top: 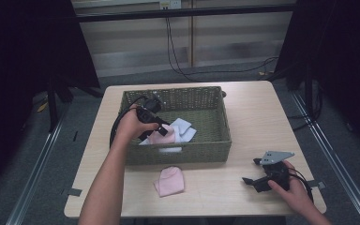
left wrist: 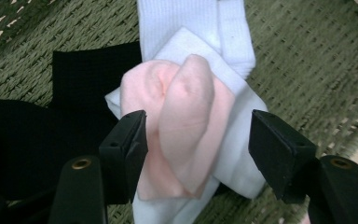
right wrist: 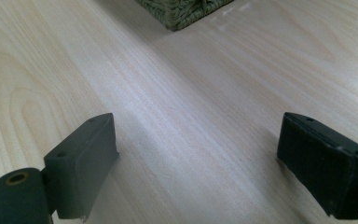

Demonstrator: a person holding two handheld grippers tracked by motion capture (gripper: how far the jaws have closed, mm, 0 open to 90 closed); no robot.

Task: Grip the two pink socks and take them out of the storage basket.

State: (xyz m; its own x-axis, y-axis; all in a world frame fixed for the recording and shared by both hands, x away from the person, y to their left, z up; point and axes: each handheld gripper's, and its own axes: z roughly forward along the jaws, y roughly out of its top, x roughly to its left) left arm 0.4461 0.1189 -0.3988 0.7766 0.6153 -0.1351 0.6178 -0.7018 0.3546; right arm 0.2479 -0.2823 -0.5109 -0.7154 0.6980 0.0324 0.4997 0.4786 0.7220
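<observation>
Two pink socks from above: one folded pink sock (top: 163,134) sits in the woven green basket (top: 220,136) under your left gripper (top: 151,124), another pink sock (top: 170,181) lies on the table. Left gripper view: jaws spread, the sock between them, the pads not pressing it. Right gripper view: your right gripper (right wrist: 198,163) gapes over bare wooden table (right wrist: 191,93).

Folded pink sock (left wrist: 182,126) lies on white socks (left wrist: 200,32) inside the basket (top: 201,154).

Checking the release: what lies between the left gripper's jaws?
In the left gripper view, a folded pink sock lies between the open jaws, on a white sock.
</observation>
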